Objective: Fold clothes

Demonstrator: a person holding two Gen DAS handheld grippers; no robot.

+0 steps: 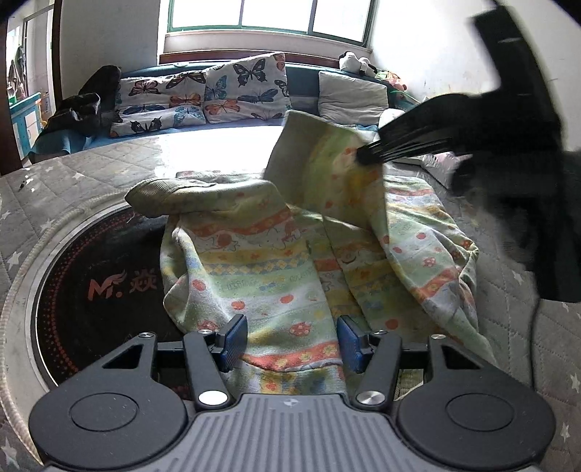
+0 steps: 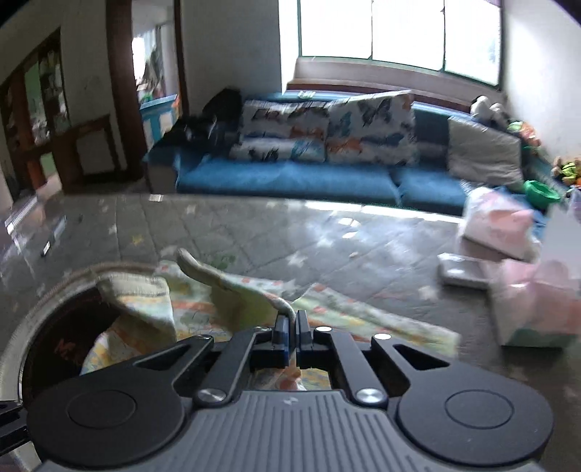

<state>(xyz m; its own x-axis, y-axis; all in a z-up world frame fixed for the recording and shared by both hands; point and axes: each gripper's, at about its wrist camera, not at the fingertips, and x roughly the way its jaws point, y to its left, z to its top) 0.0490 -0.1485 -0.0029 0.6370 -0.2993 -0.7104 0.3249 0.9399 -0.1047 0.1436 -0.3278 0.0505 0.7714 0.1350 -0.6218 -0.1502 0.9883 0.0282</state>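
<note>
The left gripper [image 1: 292, 341] has its jaws spread wide and grips nothing; the blue pads [image 1: 234, 339] flank the near hem of the patterned garment [image 1: 261, 268] without pinching it. The right gripper [image 2: 291, 328] is clenched on a raised fold of the garment [image 2: 250, 290], with cloth visible between its pads.

The garment lies on the quilted table cover [image 1: 72, 170], partly overlapping the round black cooktop [image 1: 98, 287], which sits at 9 o'clock from the garment's centre.

The left wrist view shows the right gripper [image 1: 365, 154] from outside, blurred, entering from 2 o'clock and lifting a corner of the fabric. The right wrist view alone shows folded pink clothes [image 2: 501, 225] and a flat grey item [image 2: 463, 270] at 3 o'clock on the cover.

Beyond the table stand a blue sofa [image 2: 290, 178] with butterfly cushions [image 1: 203, 94] and a window [image 1: 270, 14] at 12 o'clock. The raised fold hides the garment's far right part in the left wrist view.
</note>
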